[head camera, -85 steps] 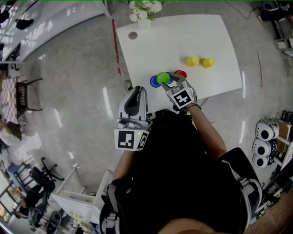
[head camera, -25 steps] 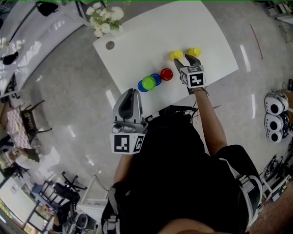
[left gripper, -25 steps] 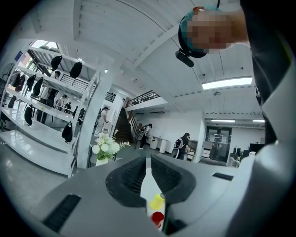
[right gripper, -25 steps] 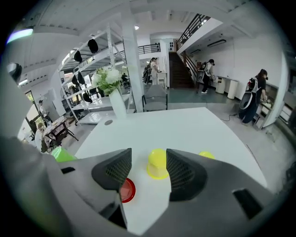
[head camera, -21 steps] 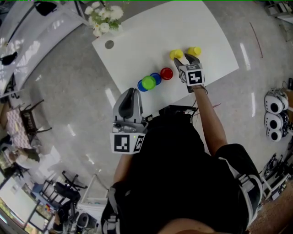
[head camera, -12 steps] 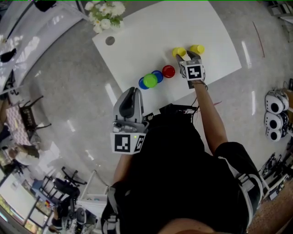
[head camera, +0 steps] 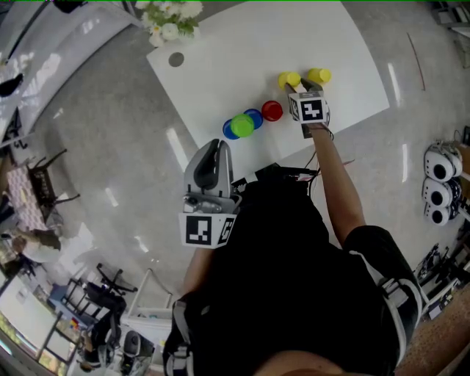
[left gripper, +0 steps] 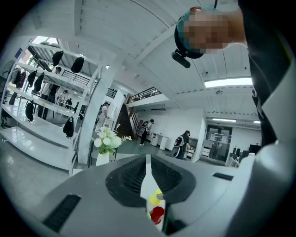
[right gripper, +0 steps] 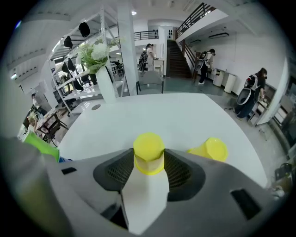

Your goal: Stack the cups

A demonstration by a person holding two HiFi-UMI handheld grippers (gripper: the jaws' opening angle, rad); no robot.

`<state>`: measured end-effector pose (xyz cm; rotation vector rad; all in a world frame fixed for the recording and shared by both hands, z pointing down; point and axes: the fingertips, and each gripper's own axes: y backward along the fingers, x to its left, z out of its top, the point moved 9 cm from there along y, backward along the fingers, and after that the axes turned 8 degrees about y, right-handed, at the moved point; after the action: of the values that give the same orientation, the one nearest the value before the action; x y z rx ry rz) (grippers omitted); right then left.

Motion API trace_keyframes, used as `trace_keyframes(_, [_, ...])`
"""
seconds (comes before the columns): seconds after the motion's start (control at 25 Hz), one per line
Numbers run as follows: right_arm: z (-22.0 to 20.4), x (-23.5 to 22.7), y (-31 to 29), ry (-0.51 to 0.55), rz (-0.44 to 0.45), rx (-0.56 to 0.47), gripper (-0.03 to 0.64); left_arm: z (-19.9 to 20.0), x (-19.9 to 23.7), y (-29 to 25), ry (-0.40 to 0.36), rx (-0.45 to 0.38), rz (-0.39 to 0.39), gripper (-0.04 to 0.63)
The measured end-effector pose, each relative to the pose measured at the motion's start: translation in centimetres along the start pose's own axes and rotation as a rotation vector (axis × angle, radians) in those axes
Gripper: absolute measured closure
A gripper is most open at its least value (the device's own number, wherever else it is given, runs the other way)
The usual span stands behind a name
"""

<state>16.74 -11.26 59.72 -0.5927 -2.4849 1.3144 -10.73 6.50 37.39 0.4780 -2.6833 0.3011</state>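
On the white table (head camera: pixel 242 51) two yellow cups stand upside down, the left yellow cup (head camera: pixel 288 79) and the right yellow cup (head camera: pixel 319 75). My right gripper (head camera: pixel 303 91) reaches over the left one. In the right gripper view that left yellow cup (right gripper: pixel 149 150) sits between the jaws of the right gripper (right gripper: pixel 148 167), which are closing; the pads are right at its sides and it still rests on the table. The other yellow cup (right gripper: pixel 210 150) is just right of it. A red cup (head camera: pixel 272 111) and a green cup (head camera: pixel 241 125) on top of blue cups (head camera: pixel 254 117) stand nearer the front edge. My left gripper (head camera: pixel 211 150) hangs off the table, shut and empty.
A vase of white flowers (head camera: pixel 170 18) and a small round disc (head camera: pixel 176 59) are at the table's far left corner. The grey floor surrounds the table. White round machines (head camera: pixel 437 192) stand on the floor at the right.
The right gripper left the green and blue cups, travelled right and slid forward around the left yellow cup. Its jaws have narrowed. The left gripper has stayed put.
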Motion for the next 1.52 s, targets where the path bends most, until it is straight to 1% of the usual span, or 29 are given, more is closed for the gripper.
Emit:
trace_keyframes(0.32, [-0.1,0.3,0.2,0.005,0.004,-0.001,0.399,-0.2,0.0,0.3,0.012,-0.013,0.004,0.545])
trace_keyframes(0.6, [0.3,0.9,1.8,0.024,0.007,-0.036,0.402,-0.4,-0.3,0.9,0.009,-0.023,-0.002,0.545])
trace_keyframes(0.76, [0.9,1.6,3.6,0.057,0.011,-0.070,0.402,-0.2,-0.8,1.3,0.012,-0.039,-0.002,0.545])
trace_keyframes(1.08, [2.0,3.8,7.8,0.100,0.071,-0.143,0.402,-0.1,-1.8,2.6,0.006,-0.062,-0.005,0.545])
trace_keyframes(1.2, [2.2,4.6,9.4,0.136,0.085,-0.165,0.402,-0.1,-2.1,3.1,0.005,-0.073,-0.001,0.545])
trace_keyframes(1.28, [2.4,5.2,10.3,0.164,0.093,-0.177,0.402,-0.1,-2.2,3.4,0.003,-0.079,-0.001,0.545])
trace_keyframes(1.52, [1.9,7.2,12.0,0.198,0.149,-0.199,0.402,-0.3,-2.4,3.8,0.003,-0.098,-0.005,0.545])
